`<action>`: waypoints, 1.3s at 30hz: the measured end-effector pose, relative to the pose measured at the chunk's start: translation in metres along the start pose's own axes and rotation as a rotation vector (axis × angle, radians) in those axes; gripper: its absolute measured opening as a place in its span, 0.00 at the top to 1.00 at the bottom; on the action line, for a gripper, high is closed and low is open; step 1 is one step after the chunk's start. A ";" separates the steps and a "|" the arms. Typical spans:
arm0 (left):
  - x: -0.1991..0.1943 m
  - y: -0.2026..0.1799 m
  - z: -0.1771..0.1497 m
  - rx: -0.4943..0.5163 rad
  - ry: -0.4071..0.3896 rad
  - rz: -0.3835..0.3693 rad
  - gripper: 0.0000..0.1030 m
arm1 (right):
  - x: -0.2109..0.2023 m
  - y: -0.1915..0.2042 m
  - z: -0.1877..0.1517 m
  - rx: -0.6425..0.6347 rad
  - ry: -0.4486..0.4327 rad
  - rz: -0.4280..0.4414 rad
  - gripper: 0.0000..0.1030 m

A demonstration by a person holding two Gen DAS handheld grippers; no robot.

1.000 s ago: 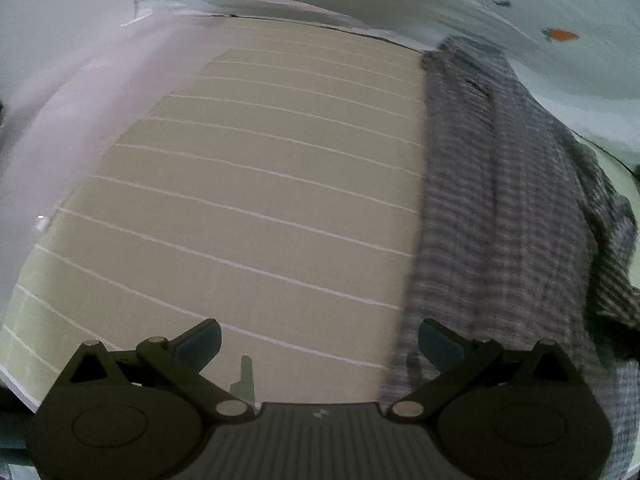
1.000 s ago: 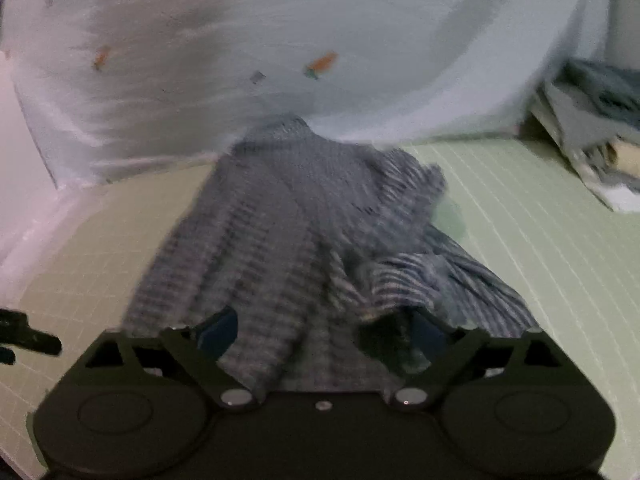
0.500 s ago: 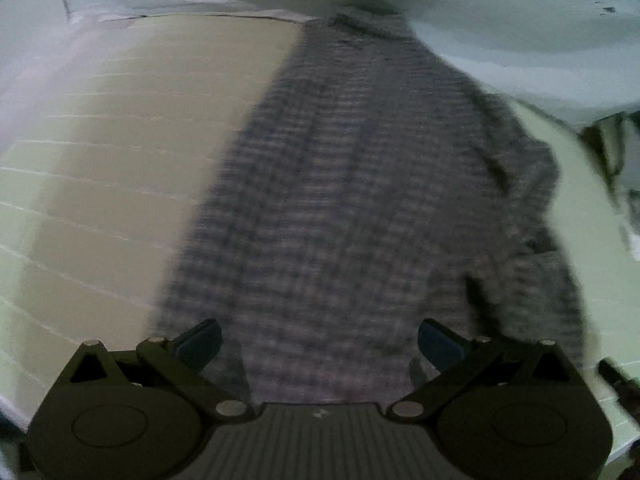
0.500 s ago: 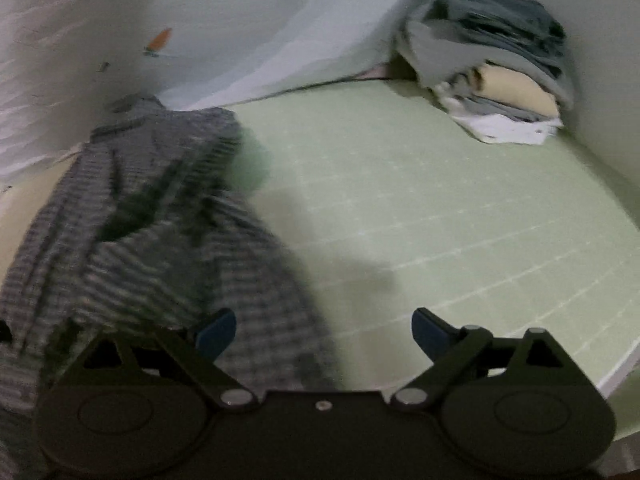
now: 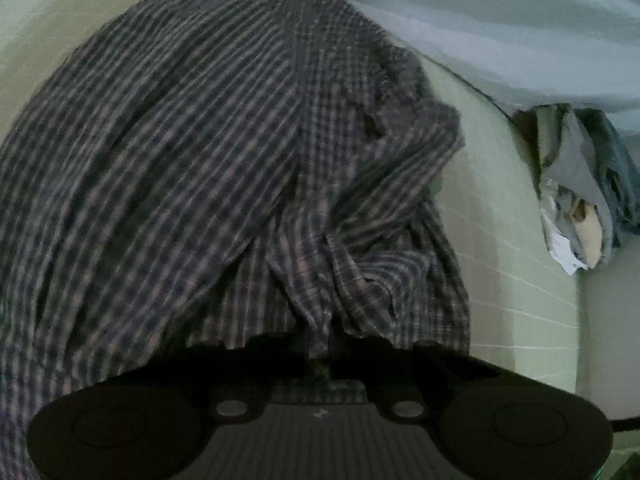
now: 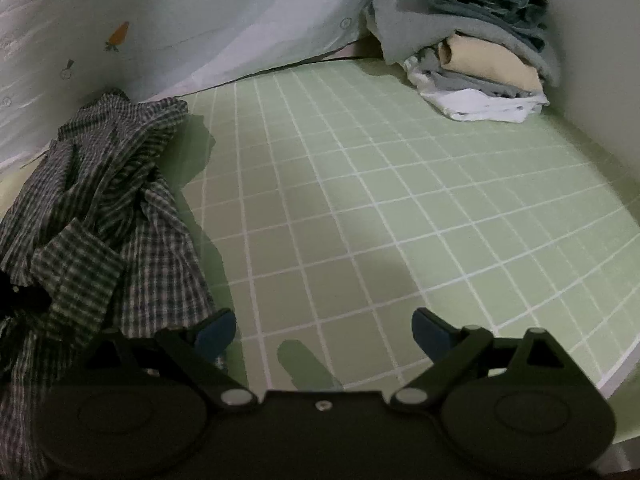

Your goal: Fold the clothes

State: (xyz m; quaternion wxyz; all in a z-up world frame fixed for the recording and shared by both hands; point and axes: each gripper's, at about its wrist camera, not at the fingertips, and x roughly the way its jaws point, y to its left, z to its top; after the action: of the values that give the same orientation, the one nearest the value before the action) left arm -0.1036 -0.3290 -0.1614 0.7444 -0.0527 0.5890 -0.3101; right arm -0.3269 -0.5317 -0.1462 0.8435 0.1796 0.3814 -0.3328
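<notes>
My left gripper [image 5: 320, 354] has just been closing, and its jaws are now pressed together on a gathered fold of the crumpled dark plaid cotton shirt [image 5: 224, 152]. The cloth bunches into a ridge right at the fingertips and spreads away ahead of them and to their left. My right gripper [image 6: 323, 332] stands spread wide with nothing between its blue pads [image 6: 430, 330]. It hovers over bare pale green gridded bedsheet [image 6: 400, 184], with the same shirt [image 6: 104, 216] heaped just to its left, its edge reaching the left pad. Far ahead and to the right of that gripper sits a stack of folded clothes [image 6: 476, 56] against the wall, with a light blue printed curtain [image 6: 192, 12] hanging behind.

I judge the step to be picking the shirt up to spread it flat. To do it well, I would keep the left pinch firm and lift slowly, so the bunch does not slip. I would bring the right gripper leftward to a clear hem or shoulder edge rather than a thick wad. Then I'd pull the two grips apart until the fabric hangs smooth.
</notes>
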 end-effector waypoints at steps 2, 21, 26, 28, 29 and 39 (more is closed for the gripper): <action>-0.012 -0.001 0.007 0.010 -0.026 -0.042 0.94 | 0.003 0.004 -0.001 0.009 0.004 0.000 0.07; -0.205 0.216 0.222 -0.266 -0.536 -0.010 0.91 | -0.018 0.159 -0.013 -0.064 -0.040 -0.111 0.07; -0.167 0.261 0.215 -0.319 -0.421 0.086 0.42 | -0.027 0.193 -0.024 -0.087 -0.014 -0.161 0.07; -0.153 0.270 0.202 -0.309 -0.374 0.104 0.33 | -0.032 0.206 -0.028 -0.094 -0.004 -0.185 0.07; -0.147 0.272 0.193 -0.300 -0.348 0.116 0.32 | -0.034 0.211 -0.029 -0.097 0.001 -0.192 0.07; -0.132 0.249 0.089 -0.243 -0.199 0.126 0.31 | -0.043 0.228 -0.031 -0.136 -0.022 -0.189 0.07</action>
State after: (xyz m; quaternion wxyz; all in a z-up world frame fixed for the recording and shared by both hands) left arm 0.0624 -0.0852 -0.1334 0.8053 -0.1359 0.5475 -0.1826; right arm -0.2049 -0.3336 -0.1220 0.8228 0.0816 0.4088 -0.3862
